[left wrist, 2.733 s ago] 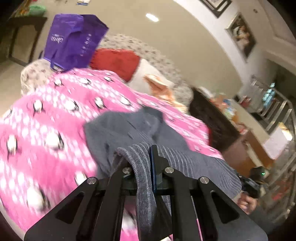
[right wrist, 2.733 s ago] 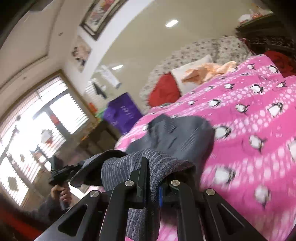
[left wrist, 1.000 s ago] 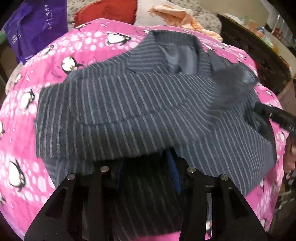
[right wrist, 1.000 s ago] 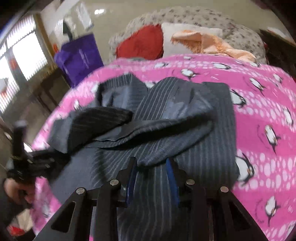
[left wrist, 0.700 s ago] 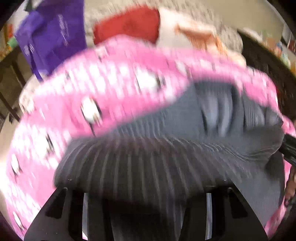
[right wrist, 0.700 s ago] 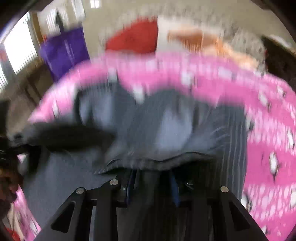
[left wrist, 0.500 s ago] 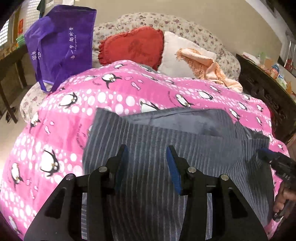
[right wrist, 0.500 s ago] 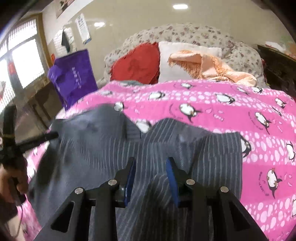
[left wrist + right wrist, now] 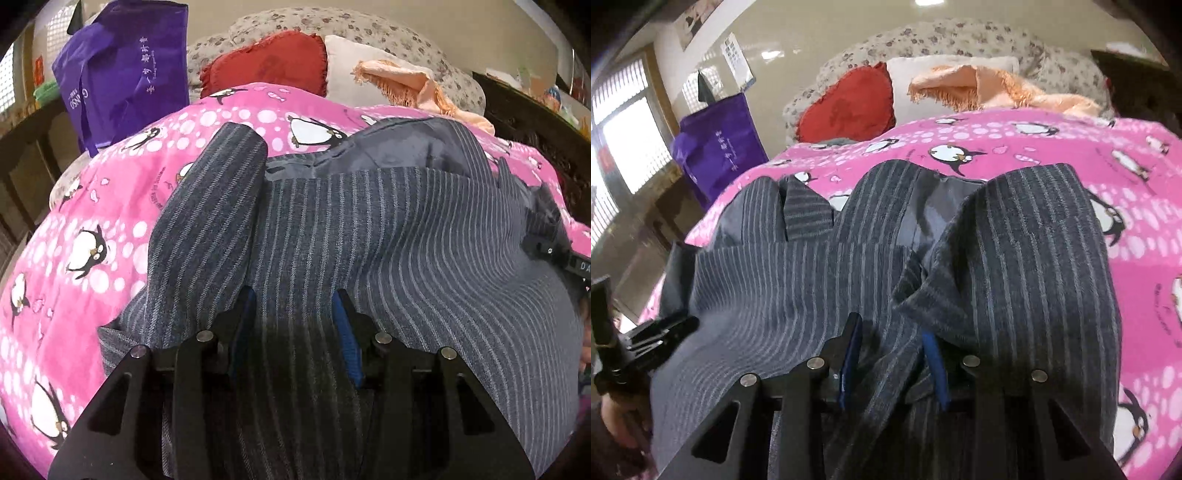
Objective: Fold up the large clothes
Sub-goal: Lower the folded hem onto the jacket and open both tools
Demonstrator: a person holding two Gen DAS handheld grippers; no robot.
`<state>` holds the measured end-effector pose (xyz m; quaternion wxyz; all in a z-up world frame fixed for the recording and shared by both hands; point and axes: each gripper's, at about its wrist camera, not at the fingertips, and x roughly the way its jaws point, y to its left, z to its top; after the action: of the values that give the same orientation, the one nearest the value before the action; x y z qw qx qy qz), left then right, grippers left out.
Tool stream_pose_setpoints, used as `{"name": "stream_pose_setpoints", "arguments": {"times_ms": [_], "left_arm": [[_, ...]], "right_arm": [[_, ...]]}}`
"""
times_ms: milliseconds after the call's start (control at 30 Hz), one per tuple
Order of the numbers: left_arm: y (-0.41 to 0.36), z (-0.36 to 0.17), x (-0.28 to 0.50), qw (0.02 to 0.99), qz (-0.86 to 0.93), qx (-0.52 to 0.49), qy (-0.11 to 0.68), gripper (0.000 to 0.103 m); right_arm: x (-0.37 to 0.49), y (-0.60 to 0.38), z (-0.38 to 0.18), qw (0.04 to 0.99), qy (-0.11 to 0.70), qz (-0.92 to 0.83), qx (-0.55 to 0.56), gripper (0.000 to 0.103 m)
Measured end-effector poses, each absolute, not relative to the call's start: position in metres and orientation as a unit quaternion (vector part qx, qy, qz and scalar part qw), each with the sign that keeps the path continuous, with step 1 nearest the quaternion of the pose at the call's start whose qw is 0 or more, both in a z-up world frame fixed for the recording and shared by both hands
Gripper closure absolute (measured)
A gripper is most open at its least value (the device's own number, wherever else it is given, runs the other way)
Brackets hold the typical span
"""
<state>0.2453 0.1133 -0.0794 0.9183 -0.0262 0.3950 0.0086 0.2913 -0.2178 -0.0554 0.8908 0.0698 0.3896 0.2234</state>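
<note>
A grey pinstriped jacket (image 9: 369, 229) lies spread on the pink penguin blanket (image 9: 74, 236). The left gripper (image 9: 295, 317) stands parted over the cloth, seemingly not pinching. The right gripper (image 9: 892, 343) is likewise parted, fabric bunched between its fingers.

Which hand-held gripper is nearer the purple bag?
Left. The left hand-held gripper works the jacket edge on the purple bag side of the bed; the right hand-held gripper is at the far side, away from it.
</note>
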Motion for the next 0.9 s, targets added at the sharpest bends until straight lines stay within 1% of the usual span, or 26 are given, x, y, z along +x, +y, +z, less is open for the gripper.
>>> {"name": "stream_pose_setpoints", "arguments": {"times_ms": [200, 300, 500, 567, 633, 700, 767, 833, 900], "left_arm": [[0.111, -0.082, 0.248, 0.918, 0.015, -0.019, 0.396, 0.06], [0.11, -0.083, 0.249, 0.918, 0.017, -0.015, 0.397, 0.06], [0.108, -0.082, 0.25, 0.917, 0.02, -0.007, 0.398, 0.06], [0.103, -0.077, 0.246, 0.912, 0.019, 0.011, 0.409, 0.06], [0.105, -0.061, 0.227, 0.913, 0.005, -0.008, 0.407, 0.06], [0.11, -0.042, 0.193, 0.922, -0.018, -0.039, 0.385, 0.06], [0.108, -0.031, 0.156, 0.929, -0.031, -0.038, 0.368, 0.06], [0.105, -0.036, 0.126, 0.926, -0.04, -0.033, 0.375, 0.055], [0.103, -0.05, 0.112, 0.919, -0.037, -0.026, 0.392, 0.055]], "right_arm": [[0.29, -0.22, -0.054, 0.886, 0.389, 0.234, 0.088, 0.071], [0.282, -0.223, -0.048, 0.879, 0.404, 0.233, 0.094, 0.071], [0.202, -0.238, -0.004, 0.899, 0.371, 0.22, 0.078, 0.071], [0.171, -0.242, 0.002, 0.9, 0.374, 0.213, 0.071, 0.071], [0.145, -0.245, 0.003, 0.905, 0.373, 0.198, 0.049, 0.071], [0.125, -0.248, 0.004, 0.909, 0.365, 0.2, 0.03, 0.071], [0.112, -0.251, 0.003, 0.908, 0.369, 0.196, 0.018, 0.071], [0.103, -0.25, 0.003, 0.906, 0.374, 0.195, 0.03, 0.073], [0.096, -0.24, 0.001, 0.908, 0.37, 0.194, 0.015, 0.073]]}}
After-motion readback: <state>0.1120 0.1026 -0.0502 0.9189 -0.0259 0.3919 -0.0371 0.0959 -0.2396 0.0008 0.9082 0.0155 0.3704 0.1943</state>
